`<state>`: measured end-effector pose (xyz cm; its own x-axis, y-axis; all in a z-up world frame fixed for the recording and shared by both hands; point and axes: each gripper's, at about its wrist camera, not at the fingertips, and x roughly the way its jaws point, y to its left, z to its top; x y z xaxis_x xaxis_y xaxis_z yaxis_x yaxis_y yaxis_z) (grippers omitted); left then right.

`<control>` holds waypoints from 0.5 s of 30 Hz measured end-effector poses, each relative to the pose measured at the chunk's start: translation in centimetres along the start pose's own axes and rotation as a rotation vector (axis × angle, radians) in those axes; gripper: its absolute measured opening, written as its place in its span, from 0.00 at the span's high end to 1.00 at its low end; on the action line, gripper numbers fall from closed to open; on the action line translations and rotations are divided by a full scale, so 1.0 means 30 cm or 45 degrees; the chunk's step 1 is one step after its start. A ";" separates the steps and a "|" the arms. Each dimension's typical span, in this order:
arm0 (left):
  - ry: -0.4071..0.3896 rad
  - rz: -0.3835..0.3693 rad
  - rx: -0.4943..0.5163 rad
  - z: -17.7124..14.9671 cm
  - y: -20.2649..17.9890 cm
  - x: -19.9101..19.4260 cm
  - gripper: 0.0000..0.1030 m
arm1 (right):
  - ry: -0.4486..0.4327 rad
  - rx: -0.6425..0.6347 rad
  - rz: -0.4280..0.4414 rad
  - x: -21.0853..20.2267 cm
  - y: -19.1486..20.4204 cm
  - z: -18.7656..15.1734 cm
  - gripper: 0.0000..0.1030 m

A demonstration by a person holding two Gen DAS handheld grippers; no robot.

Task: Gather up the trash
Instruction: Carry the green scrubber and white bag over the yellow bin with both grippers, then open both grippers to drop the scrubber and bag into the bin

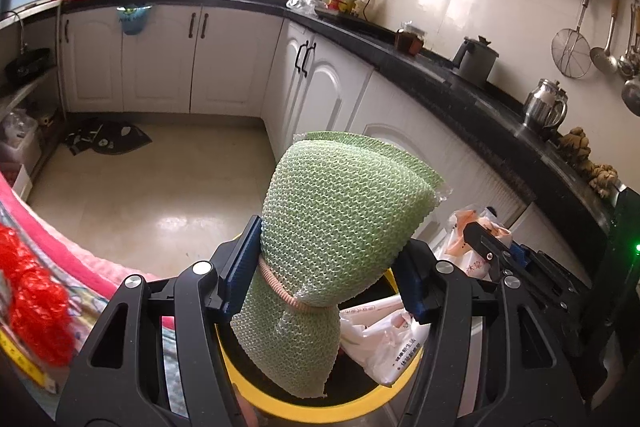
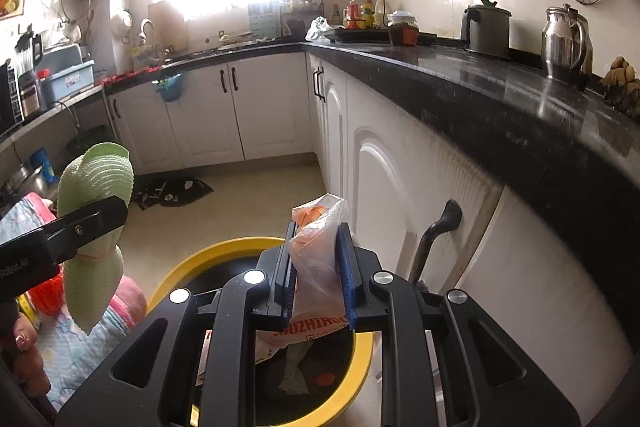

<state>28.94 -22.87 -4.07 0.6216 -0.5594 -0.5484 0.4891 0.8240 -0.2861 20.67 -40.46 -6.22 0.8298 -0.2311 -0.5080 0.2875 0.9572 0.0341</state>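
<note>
While the left wrist view looked past white cabinets (image 1: pixel 224 59) and the black table (image 1: pixel 460 87) with its kettle (image 1: pixel 476 61) and steel jug (image 1: pixel 546 103), the left tool (image 1: pixel 320 269) was clenched on a green mesh bundle (image 1: pixel 336 211) tied at its waist by a pink band (image 1: pixel 280 289). Below it sat the yellow-rimmed bin (image 1: pixel 304 413), its rim mostly hidden by the tool's frame; white printed bags (image 1: pixel 384 339) lay inside. The right tool (image 1: pixel 486 251) showed at the right, only partly visible. From the right wrist view, the right tool (image 2: pixel 318 269) gripped a thin plastic bag (image 2: pixel 320 247) holding something orange, directly above the bin (image 2: pixel 200 263); the bin's dark contents were hard to make out. A black cabinet handle (image 2: pixel 436 239) stood just right. The left tool (image 2: pixel 94 223) held the bundle (image 2: pixel 96 183) left of the bin, near a hand (image 2: pixel 22 347) cut off by the edge.
</note>
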 end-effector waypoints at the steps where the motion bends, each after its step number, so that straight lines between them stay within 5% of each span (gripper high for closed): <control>1: 0.008 0.002 -0.003 -0.005 0.003 0.011 0.49 | 0.004 -0.007 -0.010 0.009 0.002 -0.008 0.82; 15: 0.078 0.022 -0.076 -0.054 0.059 0.107 0.42 | 0.048 -0.033 0.019 0.085 0.031 -0.052 0.74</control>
<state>30.80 -23.05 -7.59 0.5899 -0.5399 -0.6005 0.4400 0.8385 -0.3216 22.30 -39.88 -8.82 0.8150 -0.2103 -0.5399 0.2623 0.9648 0.0202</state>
